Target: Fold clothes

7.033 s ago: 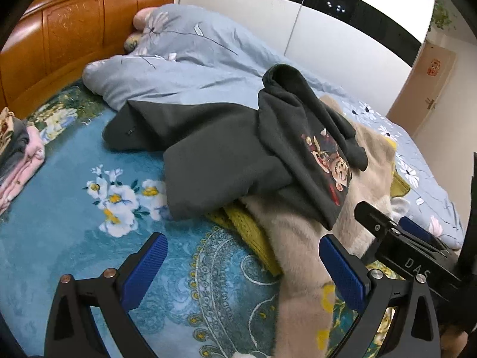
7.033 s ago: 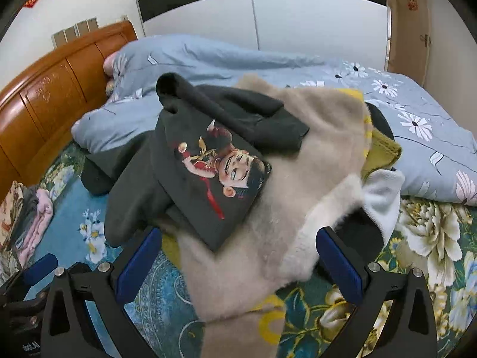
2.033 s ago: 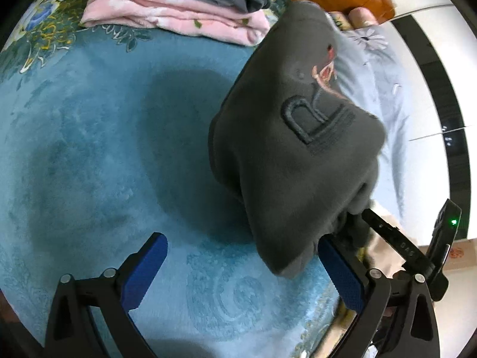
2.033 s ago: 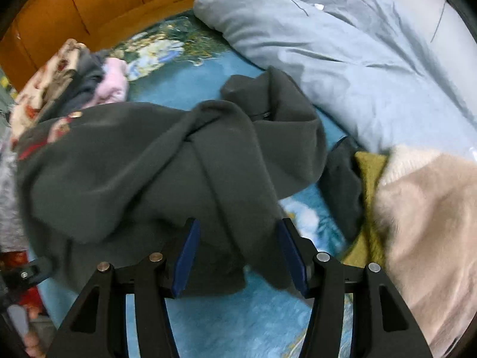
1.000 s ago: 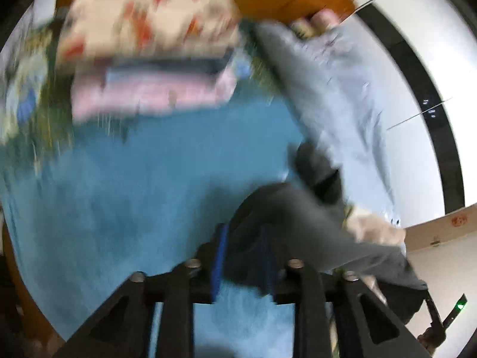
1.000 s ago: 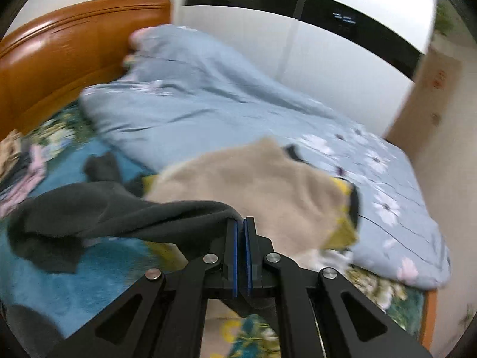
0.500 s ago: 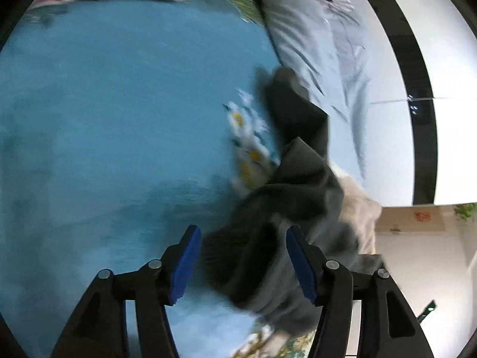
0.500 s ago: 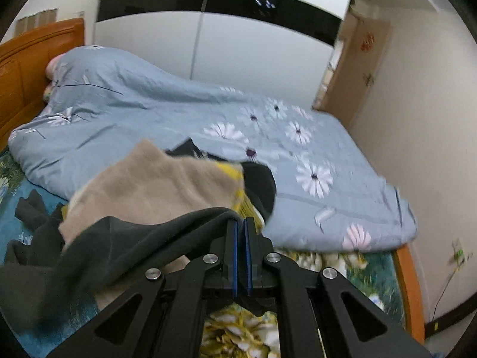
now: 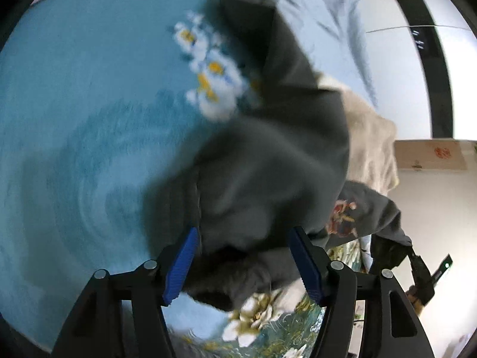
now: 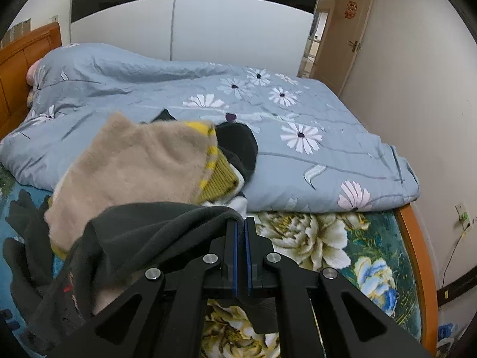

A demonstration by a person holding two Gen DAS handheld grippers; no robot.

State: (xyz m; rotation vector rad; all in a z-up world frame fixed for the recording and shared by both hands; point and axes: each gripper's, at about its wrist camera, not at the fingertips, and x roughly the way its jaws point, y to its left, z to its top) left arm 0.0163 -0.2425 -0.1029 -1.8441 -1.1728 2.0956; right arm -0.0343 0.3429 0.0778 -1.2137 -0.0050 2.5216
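While the right gripper [image 10: 240, 232] is clenched, its blue pads pressed together on an edge of the dark grey sweatshirt [image 10: 155, 232], the left gripper [image 9: 243, 264] stands with its blue pads [image 9: 180, 265] spread apart and grey cloth lying between them, not pinched. In the left wrist view the sweatshirt [image 9: 268, 161] is a blurred, bunched mass stretching from between the pads up across the teal floral bedsheet [image 9: 74, 113]; a small red and white cartoon print [image 9: 340, 217] shows on the part hanging to the right, too blurred for any letters to be read. No brand name or label can be made out on the garment or on either gripper.

In the right wrist view the cloth runs from the closed pads down and to the left, draped over the gripper's black linkage. Behind it a beige fluffy garment [image 10: 134, 167] with a yellow striped hem lies on the bed, overlapping an olive-yellow knit piece [image 10: 220, 179] and a black garment [image 10: 241, 146] just beside it. A pale blue quilt [image 10: 268, 125] printed with white daisies covers the far half of the bed. The wooden headboard [image 10: 18, 68] stands at the left, a white wardrobe with a black band [image 10: 208, 24] behind, and an open door [image 10: 348, 41] bears a small red ornament whose writing is too small to read.
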